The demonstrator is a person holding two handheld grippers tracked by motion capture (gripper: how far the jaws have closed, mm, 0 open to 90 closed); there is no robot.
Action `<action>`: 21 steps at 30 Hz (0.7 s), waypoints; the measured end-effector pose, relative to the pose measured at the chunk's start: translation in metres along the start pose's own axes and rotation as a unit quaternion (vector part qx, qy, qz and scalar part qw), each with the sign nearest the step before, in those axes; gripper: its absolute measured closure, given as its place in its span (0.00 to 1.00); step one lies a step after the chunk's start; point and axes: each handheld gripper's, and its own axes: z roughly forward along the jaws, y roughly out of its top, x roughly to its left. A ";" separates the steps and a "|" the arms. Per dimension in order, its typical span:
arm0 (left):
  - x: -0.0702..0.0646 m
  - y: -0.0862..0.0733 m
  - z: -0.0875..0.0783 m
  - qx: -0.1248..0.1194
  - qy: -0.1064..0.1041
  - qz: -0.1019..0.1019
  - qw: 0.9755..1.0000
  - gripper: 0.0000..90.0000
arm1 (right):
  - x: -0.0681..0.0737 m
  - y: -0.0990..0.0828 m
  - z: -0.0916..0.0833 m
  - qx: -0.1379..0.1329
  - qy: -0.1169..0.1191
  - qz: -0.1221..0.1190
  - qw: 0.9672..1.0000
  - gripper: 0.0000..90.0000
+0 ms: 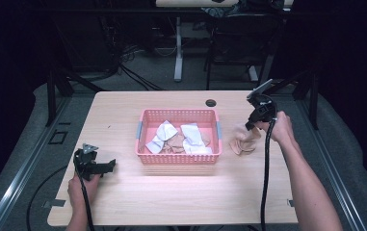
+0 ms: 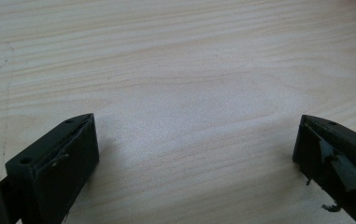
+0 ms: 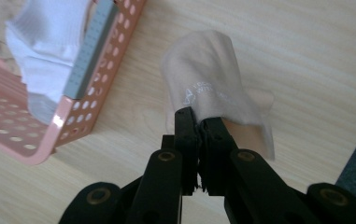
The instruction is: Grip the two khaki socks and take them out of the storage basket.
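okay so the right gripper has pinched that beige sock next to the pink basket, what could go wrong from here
1. The right gripper pinches the beige sock only at its edge, so the sock may slip free when lifted.
2. Another beige piece lies under it and might drag along.
3. The sock hangs close to the pink basket wall and could catch on the rim on the way in.

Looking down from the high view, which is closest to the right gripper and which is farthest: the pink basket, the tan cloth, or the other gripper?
1. tan cloth: pinched in the right gripper, right of the basket.
2. pink basket: mid-table, to its left.
3. left gripper: far across, near the table's left front.
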 end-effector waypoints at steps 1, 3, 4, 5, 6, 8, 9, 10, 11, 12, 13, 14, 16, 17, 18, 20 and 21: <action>0.000 0.000 0.000 0.000 0.000 0.000 1.000 0.00 | 0.000 0.000 0.000 0.000 0.000 0.000 1.000 0.96; 0.000 0.000 0.000 0.000 0.000 0.000 1.000 0.00 | -0.004 -0.002 0.013 0.009 0.001 0.009 1.000 0.96; 0.000 0.000 0.000 0.000 0.000 0.000 1.000 0.00 | -0.004 -0.002 0.013 0.009 0.001 0.009 1.000 0.96; 0.000 0.000 0.000 0.000 0.000 0.000 1.000 0.00 | -0.007 -0.004 0.023 0.015 0.002 0.013 1.000 0.96; 0.000 0.000 0.000 0.000 0.000 0.000 1.000 0.00 | -0.008 -0.005 0.026 0.015 0.002 0.015 1.000 0.96; 0.000 0.000 0.000 0.000 0.000 0.000 1.000 0.00 | -0.009 -0.005 0.029 0.018 0.003 0.017 1.000 0.96; 0.000 0.000 0.000 0.000 0.000 0.000 1.000 0.00 | -0.009 -0.006 0.033 0.017 0.006 0.022 1.000 0.96; 0.000 0.000 0.000 0.000 0.000 0.000 1.000 0.00 | -0.010 -0.007 0.037 0.018 0.007 0.022 1.000 0.96; 0.000 0.000 0.000 0.000 0.000 0.000 1.000 0.00 | -0.012 -0.008 0.043 0.022 0.009 0.026 0.999 0.95; 0.000 0.000 0.000 0.000 0.000 0.000 1.000 0.00 | -0.012 -0.009 0.046 0.018 0.011 0.030 0.999 0.95; 0.000 0.000 0.000 0.000 0.000 0.000 1.000 0.00 | -0.013 -0.009 0.049 0.018 0.012 0.032 0.999 0.95; 0.000 0.000 0.000 0.000 0.000 0.000 1.000 0.00 | -0.013 -0.010 0.052 0.019 0.012 0.034 0.999 0.95; 0.000 0.000 0.000 0.000 0.000 0.000 1.000 0.00 | -0.014 -0.011 0.057 0.024 0.013 0.038 0.999 0.95; 0.000 0.000 0.000 0.000 0.000 0.000 1.000 0.00 | -0.014 -0.011 0.057 0.024 0.013 0.038 0.999 0.95; 0.000 0.000 0.000 0.000 0.000 0.000 1.000 0.00 | -0.015 -0.011 0.060 0.021 0.015 0.037 0.999 0.95; 0.000 0.000 0.000 0.000 0.000 0.000 1.000 0.00 | -0.016 -0.013 0.066 0.026 0.020 0.044 0.998 0.94; 0.000 0.000 0.000 0.000 0.000 0.000 1.000 0.00 | -0.016 -0.013 0.067 0.024 0.019 0.048 0.998 0.94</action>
